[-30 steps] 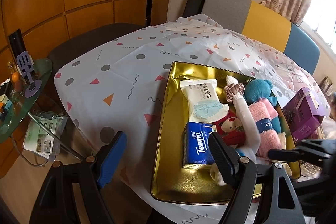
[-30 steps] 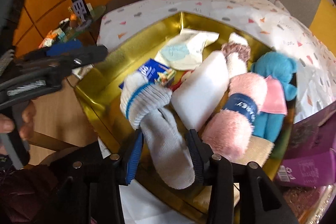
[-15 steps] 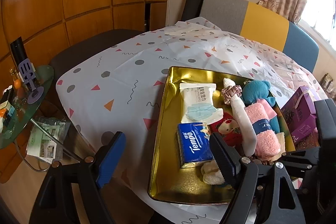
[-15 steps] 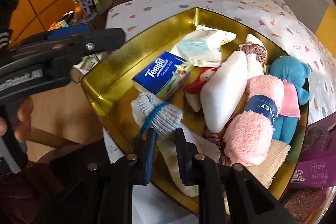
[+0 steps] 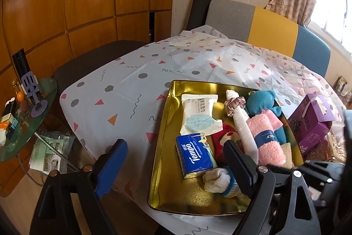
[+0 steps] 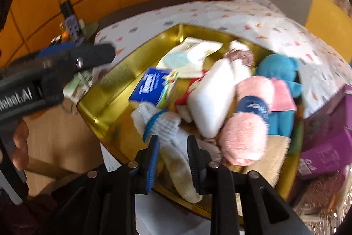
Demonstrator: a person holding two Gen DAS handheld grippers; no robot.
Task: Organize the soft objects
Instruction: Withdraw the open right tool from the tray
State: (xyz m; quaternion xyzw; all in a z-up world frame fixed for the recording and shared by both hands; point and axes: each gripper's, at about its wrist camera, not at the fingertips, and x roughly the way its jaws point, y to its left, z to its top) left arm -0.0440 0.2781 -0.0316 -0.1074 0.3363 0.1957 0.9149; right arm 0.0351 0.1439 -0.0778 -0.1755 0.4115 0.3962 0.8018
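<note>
Sock first: the white knitted sock with a blue band (image 6: 164, 124) lies at the near end of the shallow gold metal tray (image 6: 105, 89), its rolled cuff pointing up into the tray and its loose, slightly soiled foot trailing back over the near rim. My right gripper (image 6: 172, 154) straddles that foot; its jaws have just been opening again, and the picture is too smeared for me to tell whether the pads press the cloth or only flank it. My left gripper (image 5: 176, 165) stands wide open with nothing between its fingers, over the tray's near left edge.

I judge the sock light, limp and stretchy (it will sag and fold wherever it is unsupported), not slippery and in no way fragile. A pinch on the thin foot may let it slide out; the thick rolled cuff by the blue band looks the surer hold. The blue tissue pack (image 5: 194, 154) sits right beside it and could get nudged.
</note>
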